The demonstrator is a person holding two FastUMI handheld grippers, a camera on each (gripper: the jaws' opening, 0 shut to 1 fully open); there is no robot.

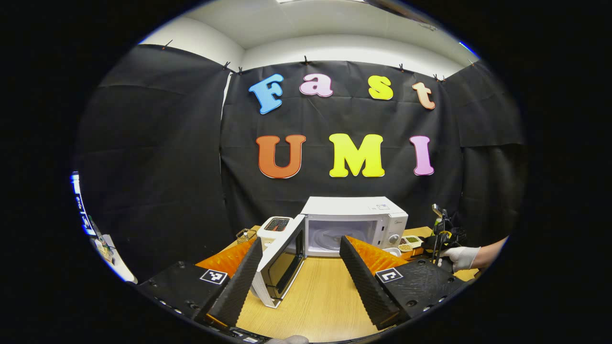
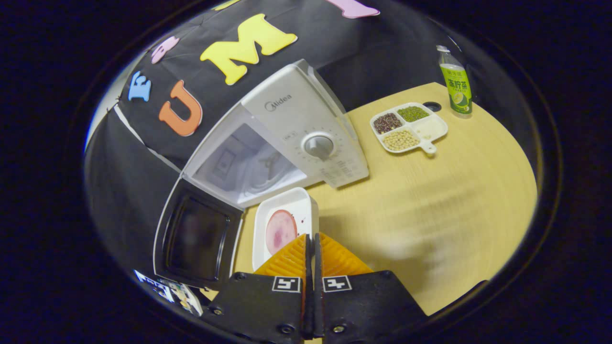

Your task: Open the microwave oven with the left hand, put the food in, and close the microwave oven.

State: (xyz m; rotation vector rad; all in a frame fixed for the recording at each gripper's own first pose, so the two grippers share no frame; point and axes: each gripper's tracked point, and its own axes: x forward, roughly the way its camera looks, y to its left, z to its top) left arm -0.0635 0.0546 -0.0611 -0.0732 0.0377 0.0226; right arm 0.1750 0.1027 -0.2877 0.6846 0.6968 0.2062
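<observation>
The white microwave (image 1: 354, 210) stands at the back of the wooden table, its door (image 1: 282, 260) swung wide to the left and the cavity bare. My left gripper (image 1: 301, 240) is open in front of it, holding nothing. In the right gripper view the microwave (image 2: 296, 124) and its open door (image 2: 198, 239) appear tilted. My right gripper (image 2: 313, 237) is shut on the near rim of a white rectangular plate (image 2: 287, 205) carrying a round pink slice of food (image 2: 280, 231), just in front of the cavity (image 2: 248, 167). The right gripper (image 1: 442, 239) is also seen beside the microwave.
A sectioned tray of beans (image 2: 409, 126) and a green bottle (image 2: 455, 83) sit on the table (image 2: 454, 200) to the microwave's right. A white toaster (image 1: 275, 227) and a wire basket (image 1: 245, 235) stand to its left. A gloved hand (image 1: 461, 257) holds the right gripper.
</observation>
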